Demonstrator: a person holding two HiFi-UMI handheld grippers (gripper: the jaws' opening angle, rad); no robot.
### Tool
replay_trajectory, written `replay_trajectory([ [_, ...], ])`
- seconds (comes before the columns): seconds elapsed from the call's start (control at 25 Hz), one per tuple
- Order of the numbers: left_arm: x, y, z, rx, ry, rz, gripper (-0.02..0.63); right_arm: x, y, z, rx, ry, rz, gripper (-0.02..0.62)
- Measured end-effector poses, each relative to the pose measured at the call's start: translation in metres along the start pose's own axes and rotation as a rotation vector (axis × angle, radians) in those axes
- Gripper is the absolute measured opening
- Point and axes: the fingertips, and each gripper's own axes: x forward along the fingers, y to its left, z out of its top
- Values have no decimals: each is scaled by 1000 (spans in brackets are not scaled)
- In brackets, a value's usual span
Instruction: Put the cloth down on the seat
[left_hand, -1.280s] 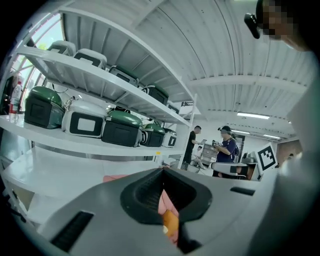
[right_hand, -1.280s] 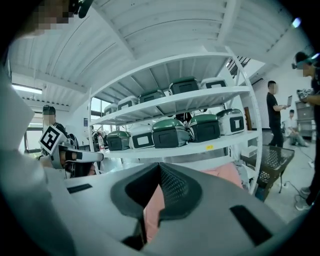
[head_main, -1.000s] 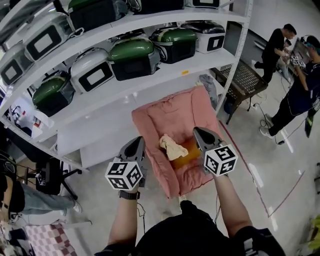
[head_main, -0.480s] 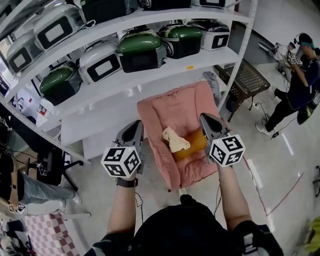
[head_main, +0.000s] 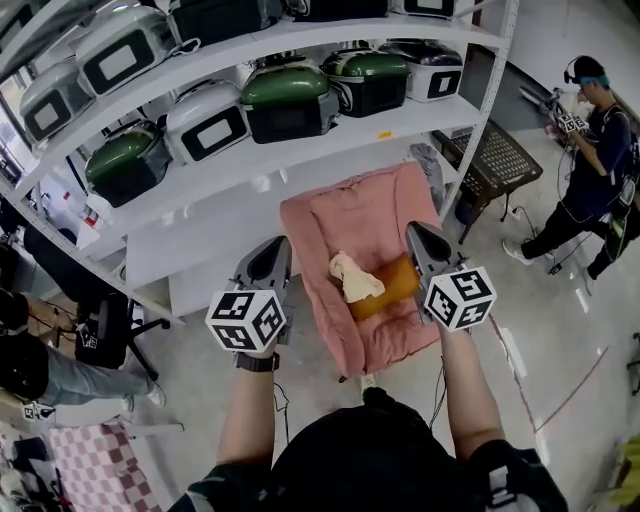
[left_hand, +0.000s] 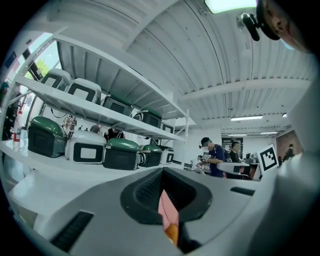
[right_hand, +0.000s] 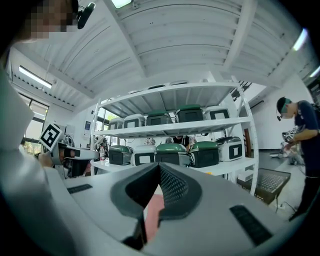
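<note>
A crumpled beige cloth (head_main: 352, 277) lies on the pink armchair (head_main: 350, 215), resting against an orange cushion (head_main: 392, 288) on the seat. My left gripper (head_main: 272, 252) hovers just left of the chair, shut and empty. My right gripper (head_main: 421, 238) hovers over the chair's right arm, also shut with nothing in it. In the left gripper view the jaws (left_hand: 162, 182) meet, and a strip of pink chair and orange cushion shows below them. The right gripper view has its jaws (right_hand: 159, 172) closed, with pink fabric beneath.
A white shelf rack (head_main: 300, 150) with several green and white appliances (head_main: 290, 100) stands behind the chair; its post (head_main: 480, 110) rises at the chair's right. A brown mesh table (head_main: 495, 155) and a person (head_main: 590, 150) are at the right. A black chair (head_main: 100, 335) stands at the left.
Both grippers have drifted slightly up and right in the view. The cloth stays on the seat. The person at the right has moved.
</note>
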Motion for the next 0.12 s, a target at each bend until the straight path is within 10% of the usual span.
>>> replay_trajectory([
  [0.12,-1,0,1,4,-4,-2,6,0,1,1,-5,-5,-2,5],
])
